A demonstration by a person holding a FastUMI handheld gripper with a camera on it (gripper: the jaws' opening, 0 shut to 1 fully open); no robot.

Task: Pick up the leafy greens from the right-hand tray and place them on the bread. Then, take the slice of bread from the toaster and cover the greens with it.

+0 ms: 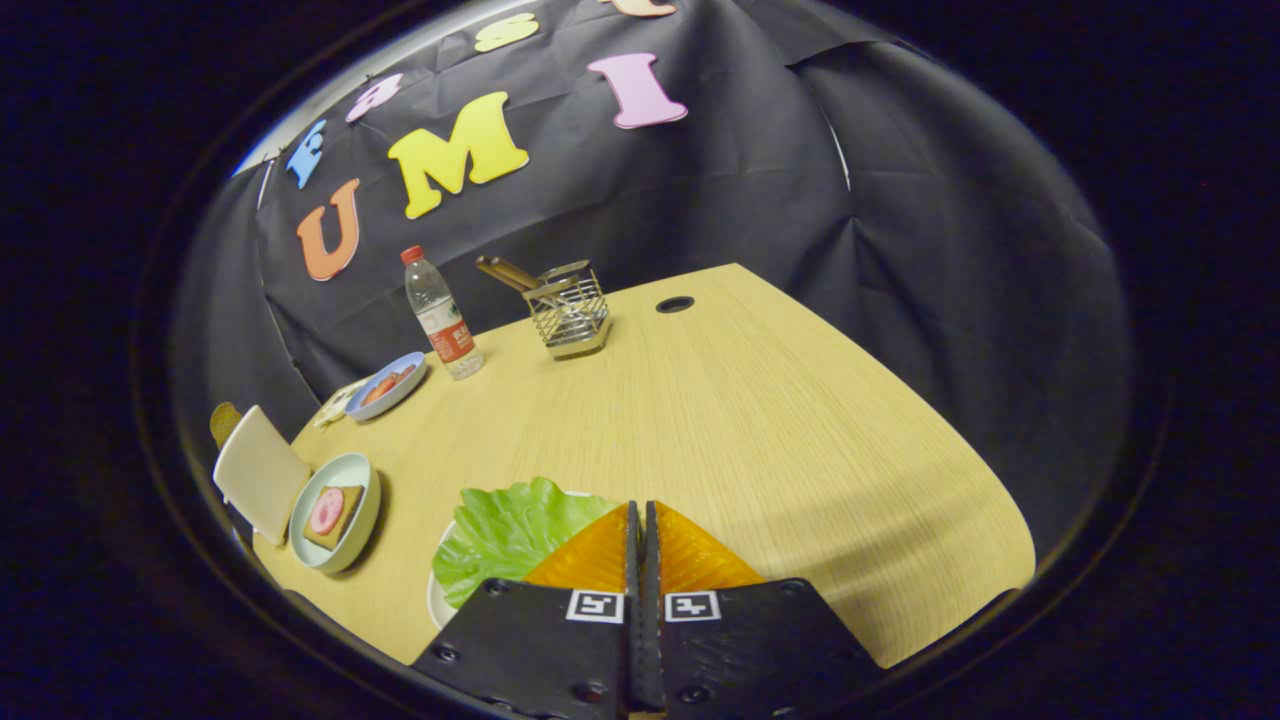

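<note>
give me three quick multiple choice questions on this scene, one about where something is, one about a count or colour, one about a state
1. Where does the water bottle stand?
A. between the blue plate and the wire basket
B. on the lettuce
C. between the tongs

2. What colour is the bottle's cap?
A. green
B. red
C. white

3. How are the tongs set?
A. wide open
B. shut on the bottle
C. shut, with nothing between them

Answers: 1 A, the bottle has the plate on one side and the basket on the other. 2 B, the cap shows red. 3 C, the fingers meet over the lettuce without pressing on it.
</note>
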